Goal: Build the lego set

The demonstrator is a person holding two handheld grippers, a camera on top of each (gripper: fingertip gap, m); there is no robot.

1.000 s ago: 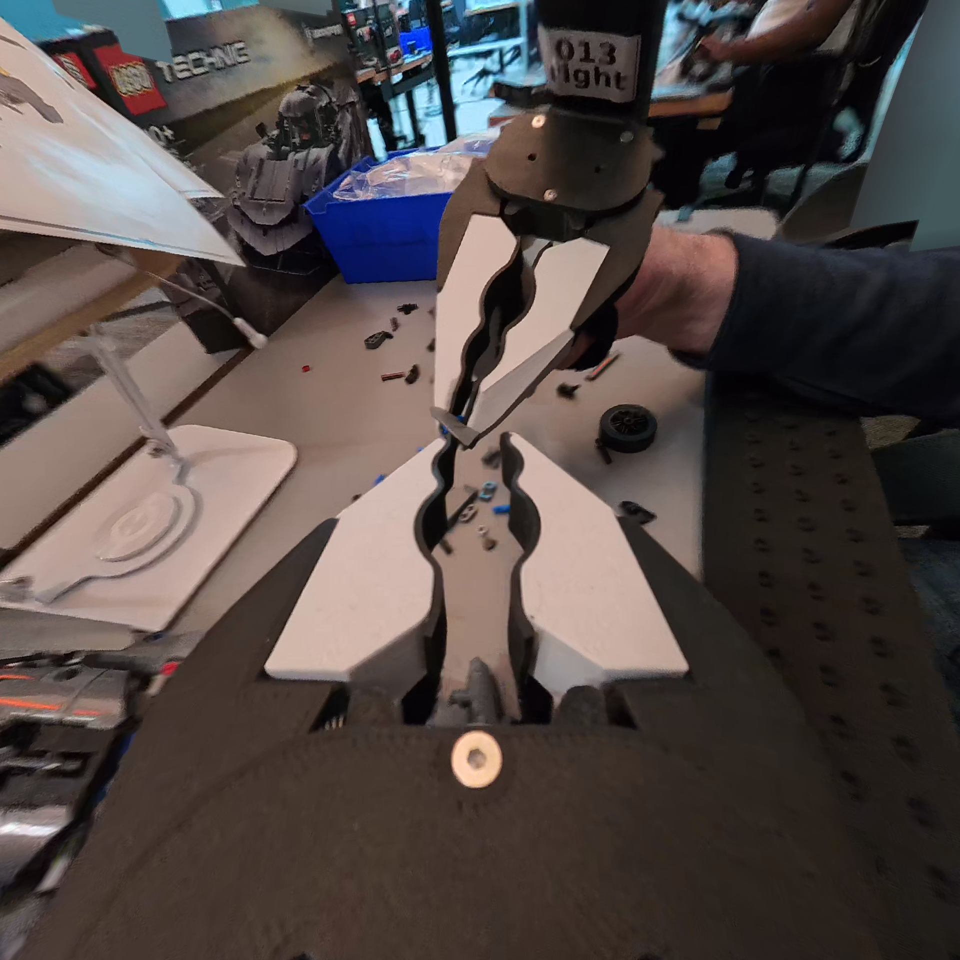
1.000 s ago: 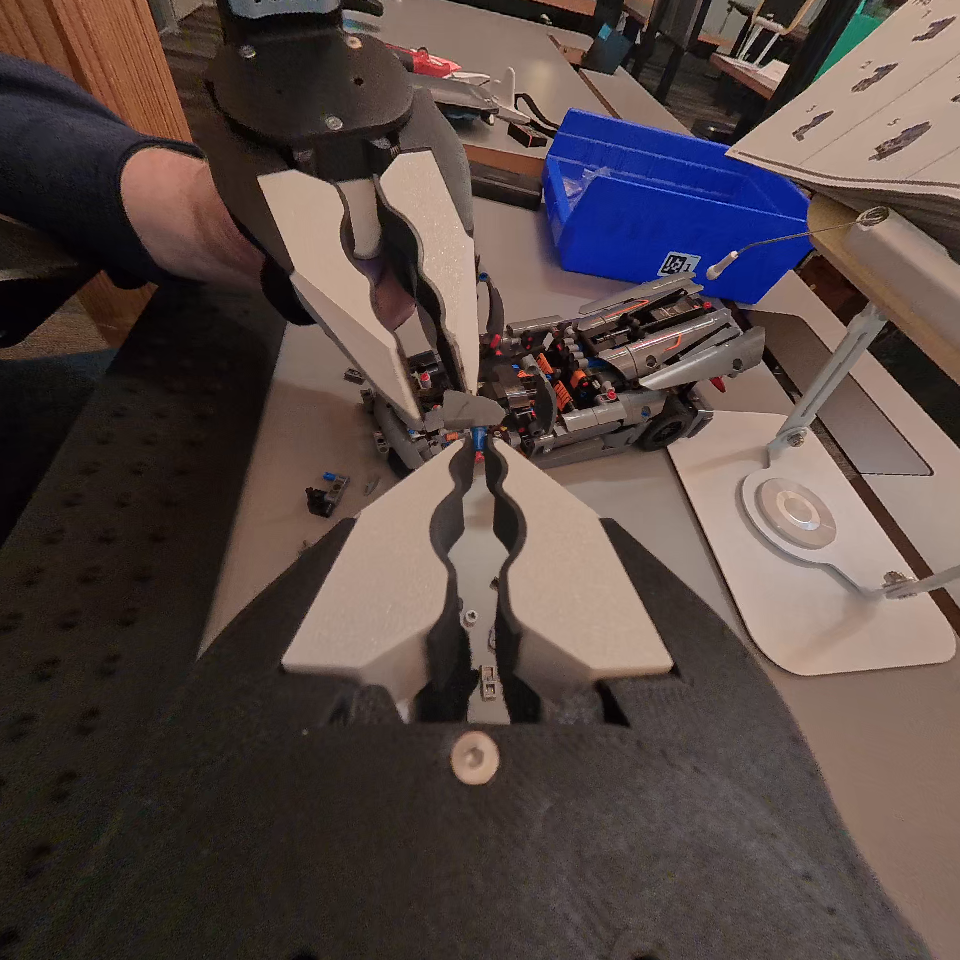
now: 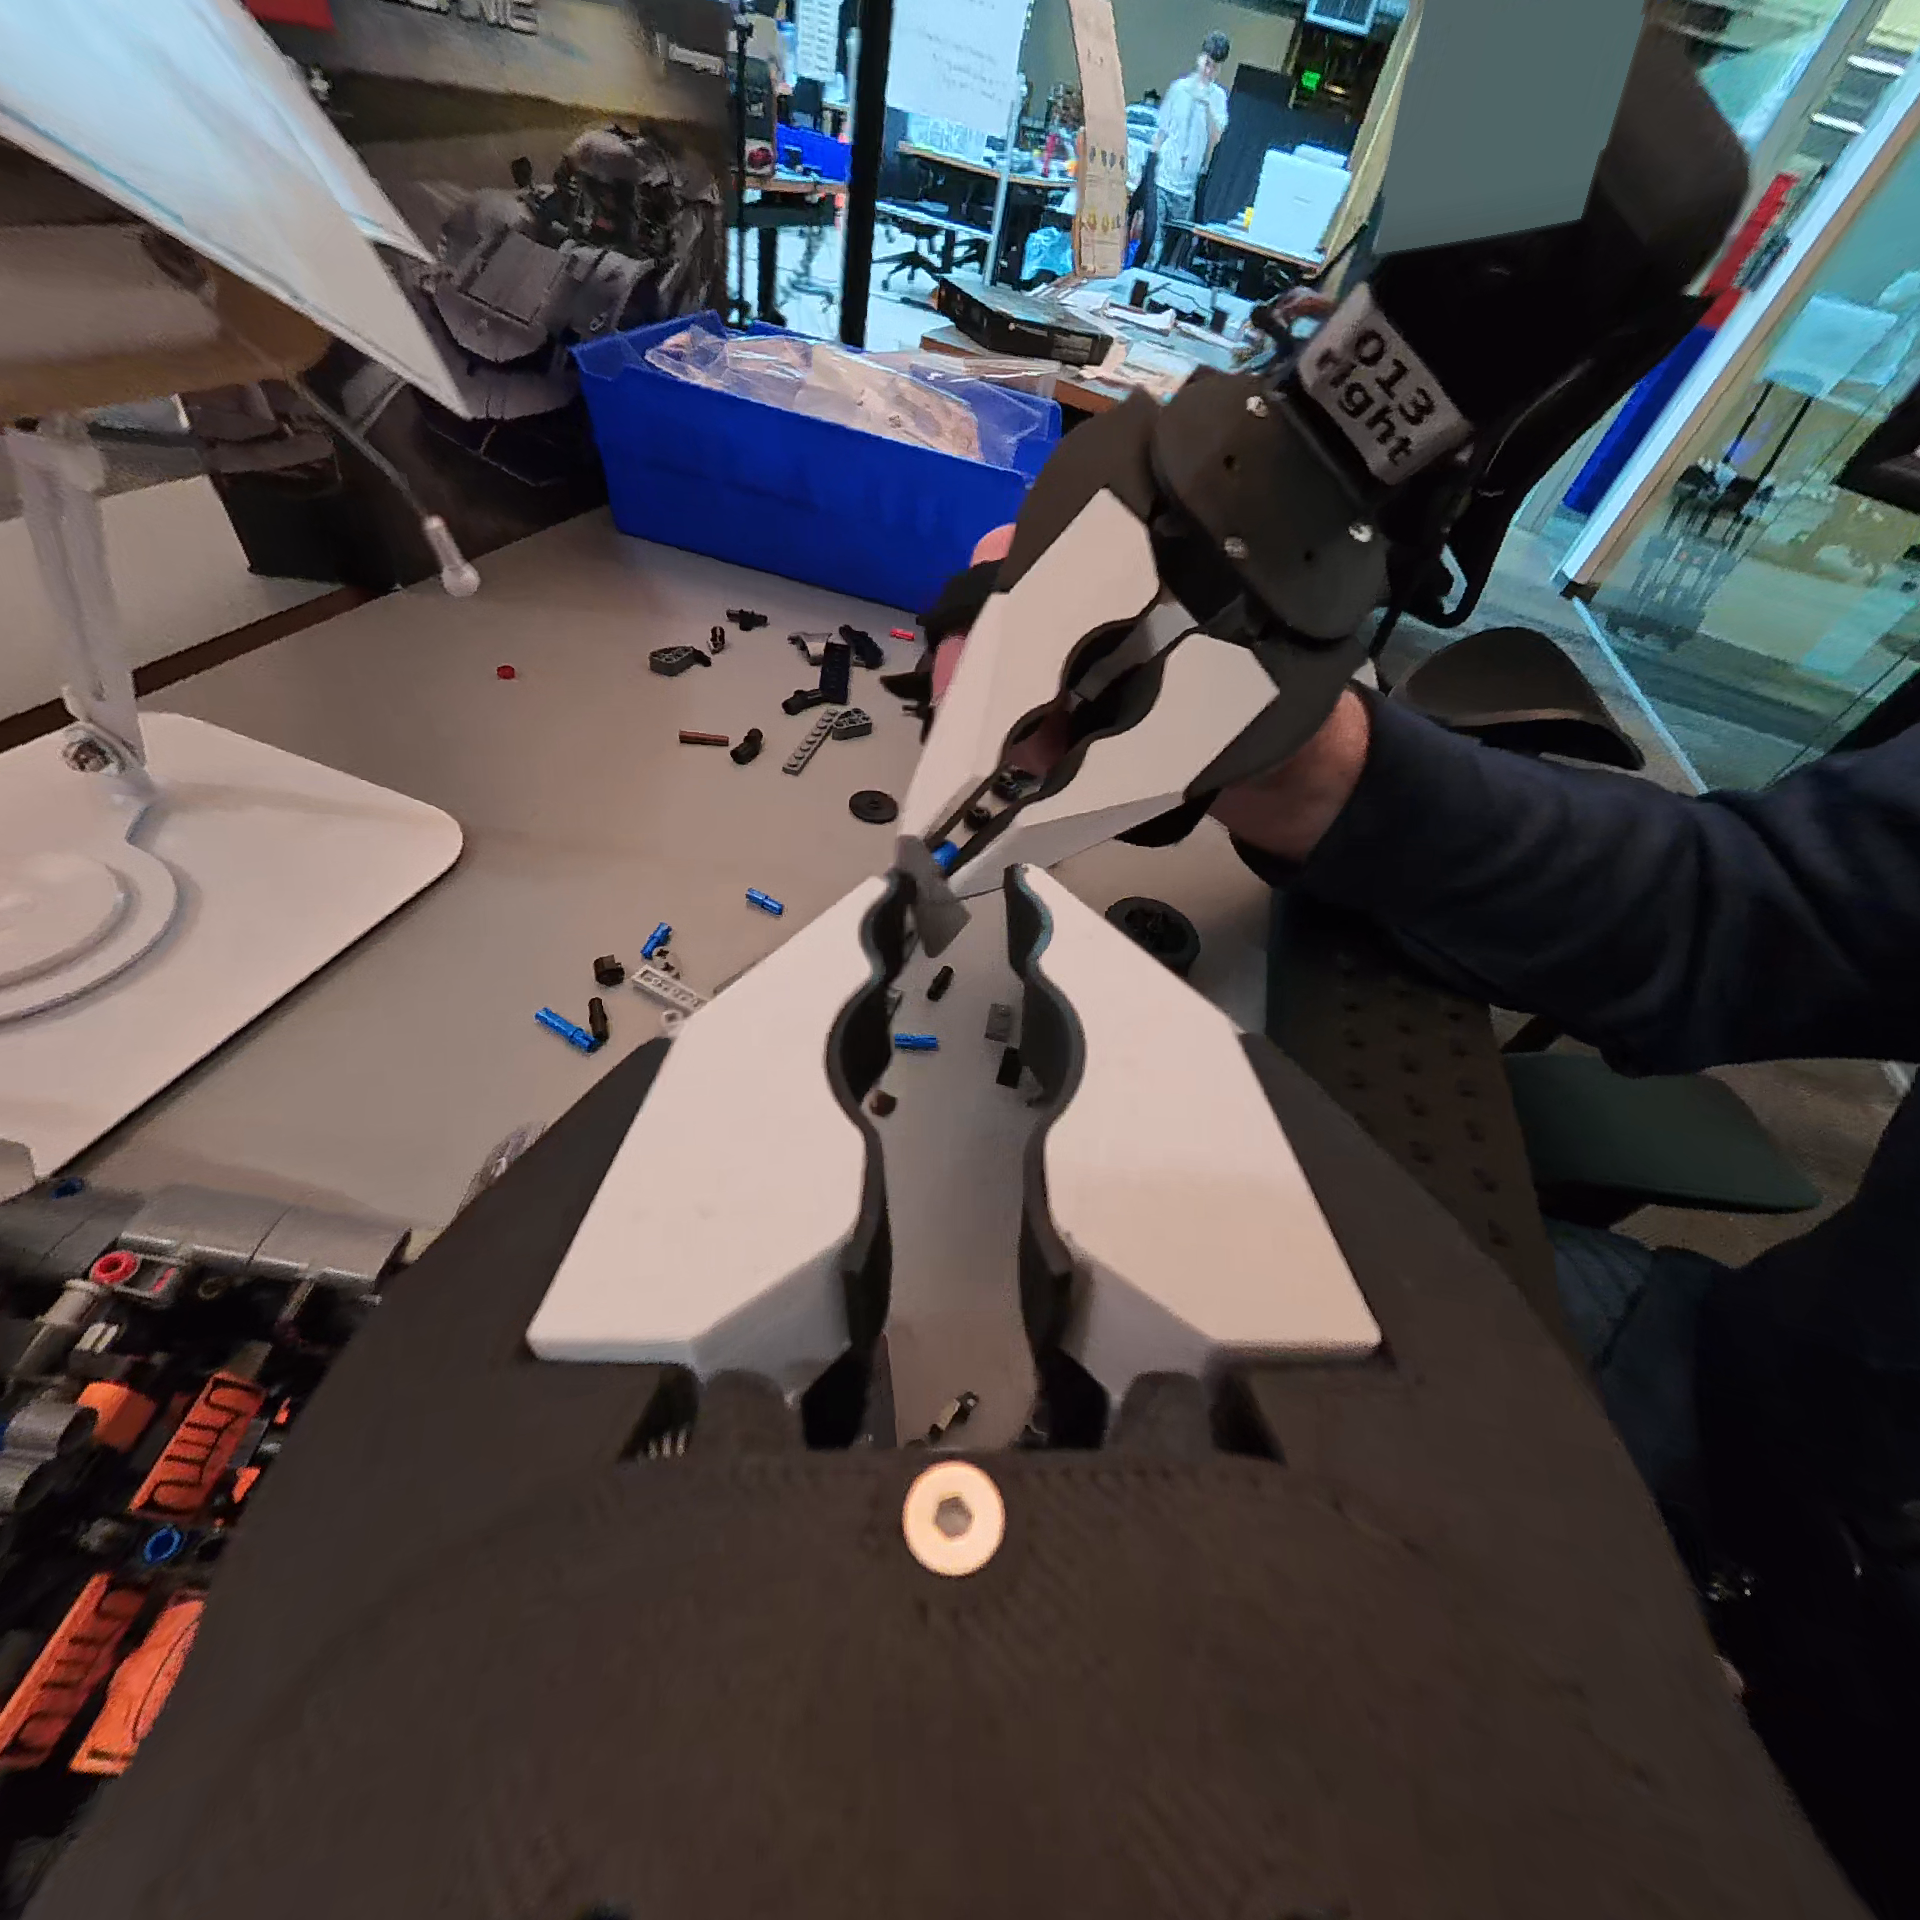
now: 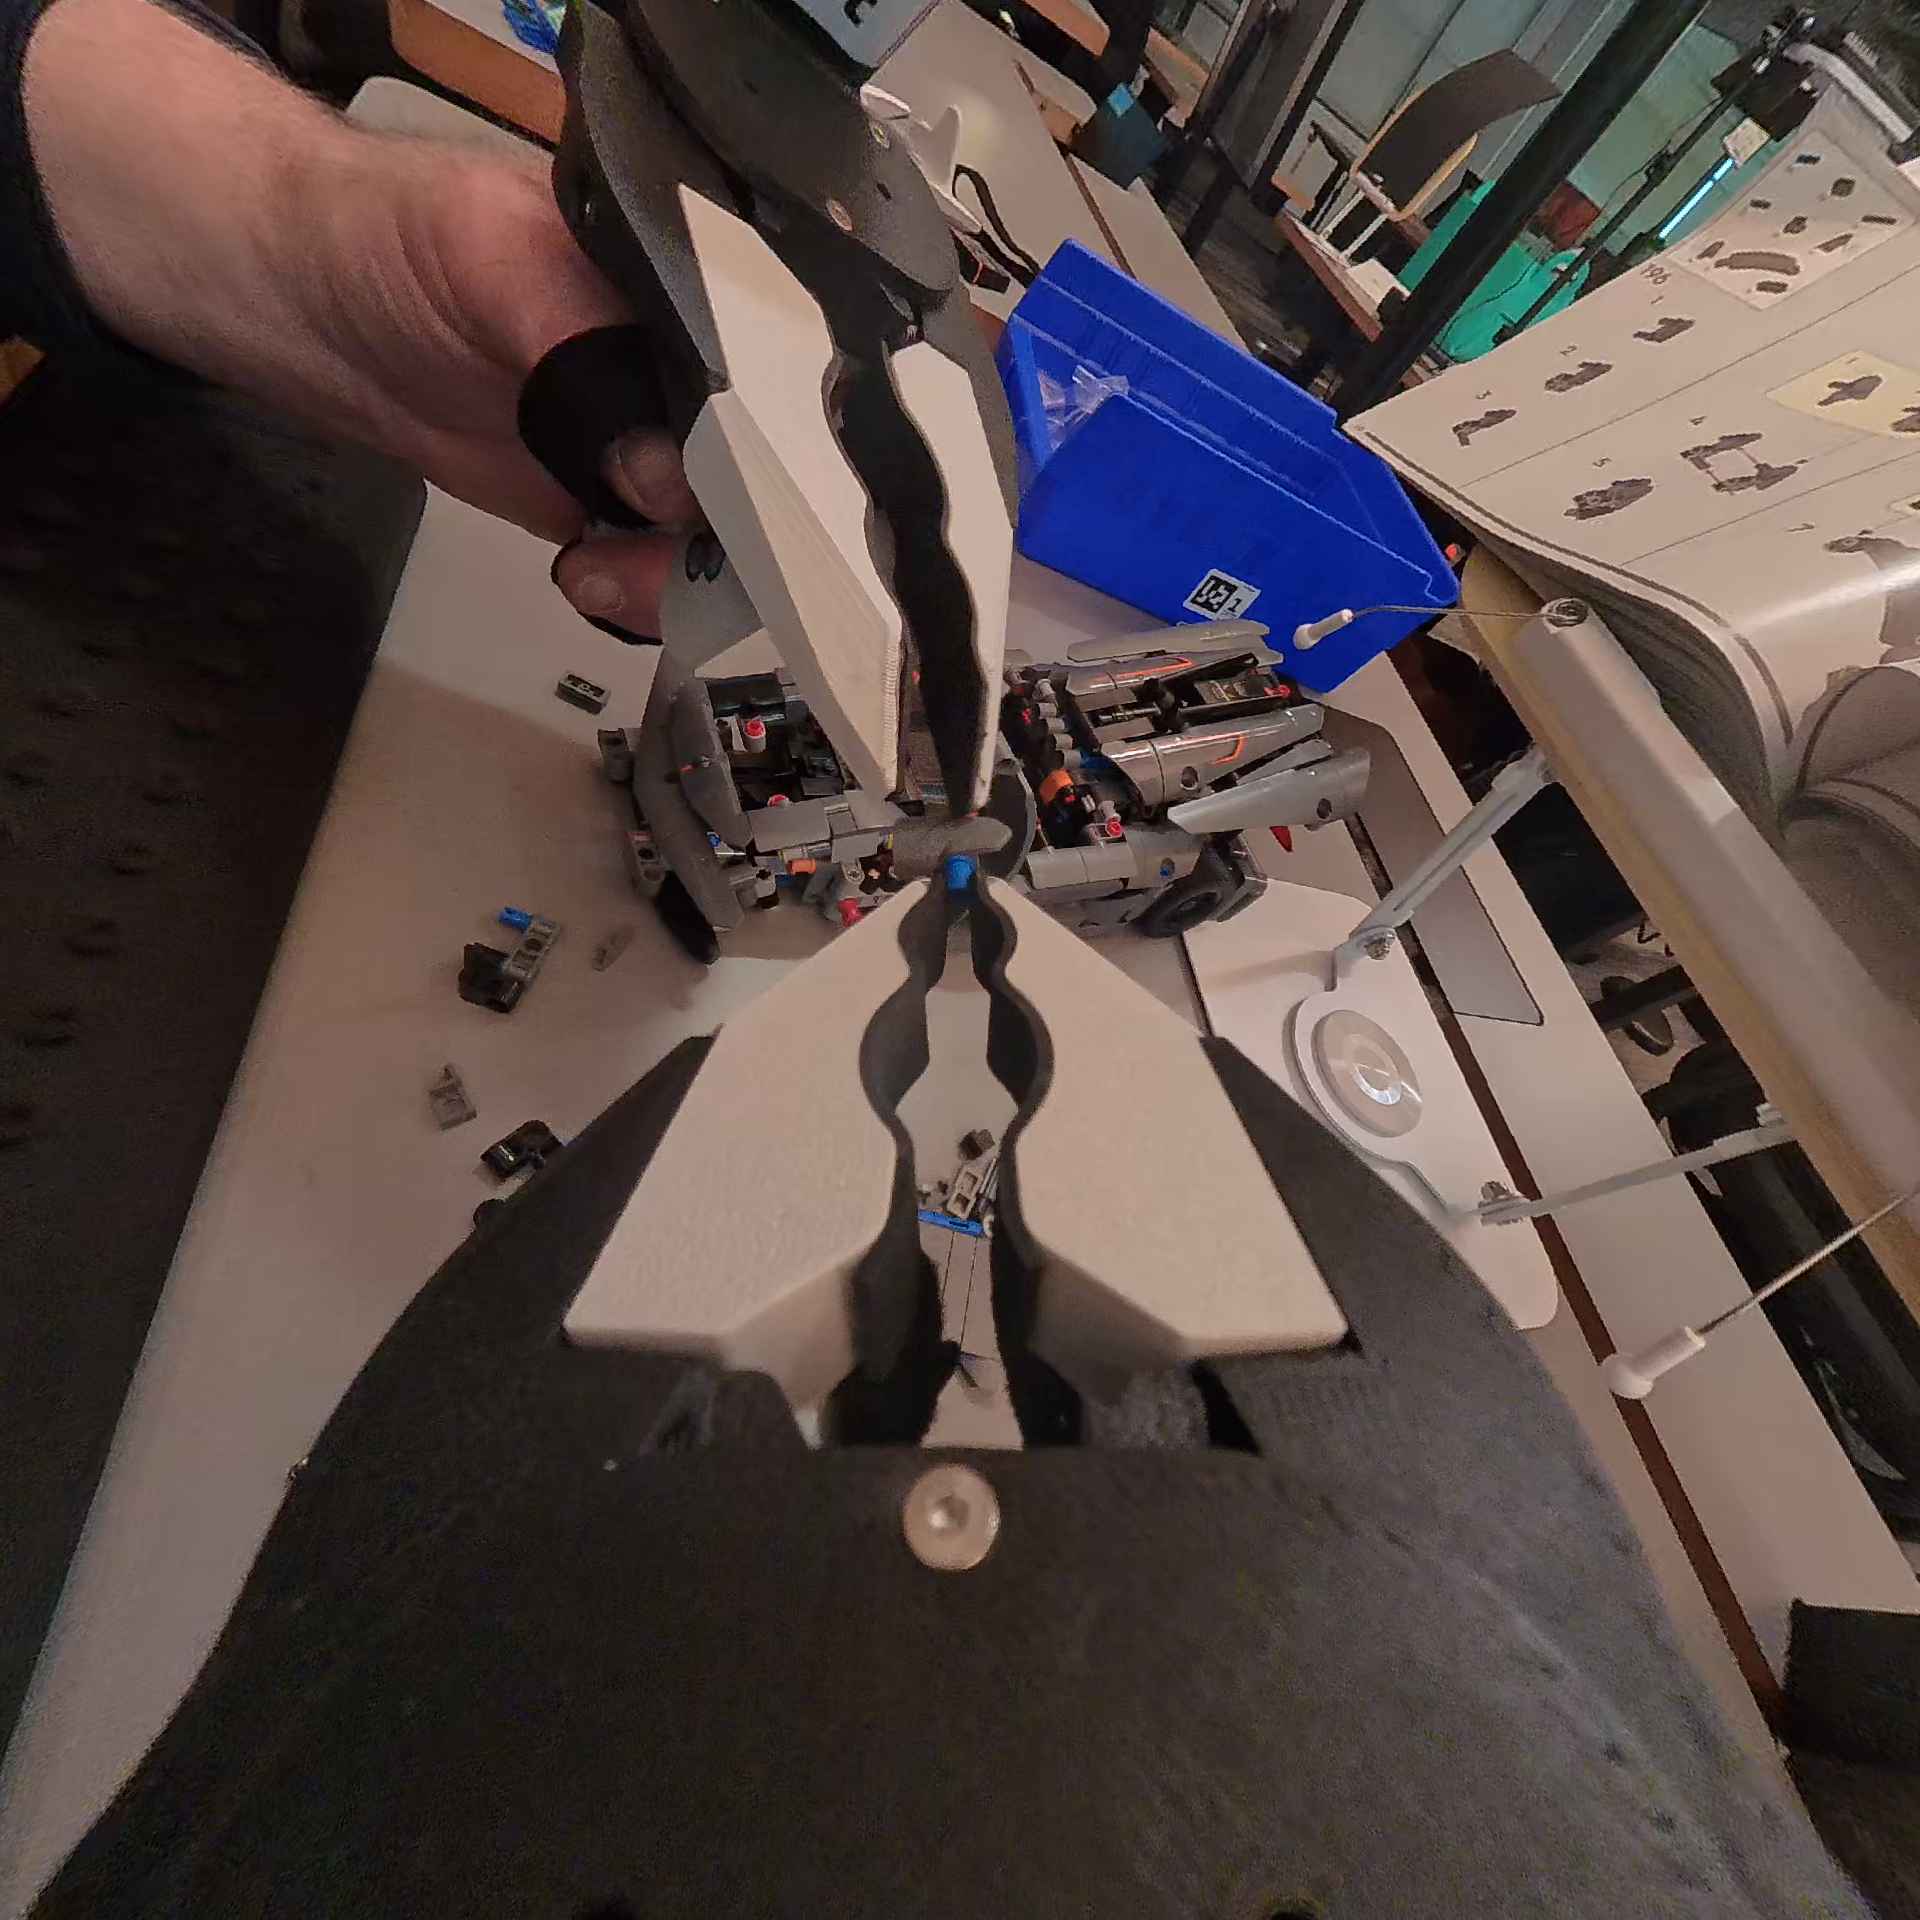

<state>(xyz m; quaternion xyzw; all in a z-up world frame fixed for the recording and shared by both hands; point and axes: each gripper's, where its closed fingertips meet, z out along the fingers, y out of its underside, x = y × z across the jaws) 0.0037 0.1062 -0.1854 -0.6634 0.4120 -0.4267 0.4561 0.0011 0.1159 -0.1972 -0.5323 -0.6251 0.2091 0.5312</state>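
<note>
Right tool (image 4: 956, 896): tips pinched on blue pin (image 4: 957, 871), light, slick; hold its shank. Left tool (image 3: 951, 896): fingers parted, one tip against grey piece (image 3: 933, 902) the pin enters; whether gripped, I cannot tell. Beyond: part-built car (image 4: 1122, 790), brittle, on surface (image 4: 436, 790). Loose bits (image 3: 810, 686) crowd ahead; blue bin (image 4: 1226, 499) walls the far side.

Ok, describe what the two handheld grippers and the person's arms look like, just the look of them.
Both grippers match: the left gripper and right gripper have textured black printed bodies, a silver screw at the centre, and two pale grey wedge fingers with wavy black inner edges. The right one carries a white label on its black handle. The person wears a dark navy long sleeve.
</note>
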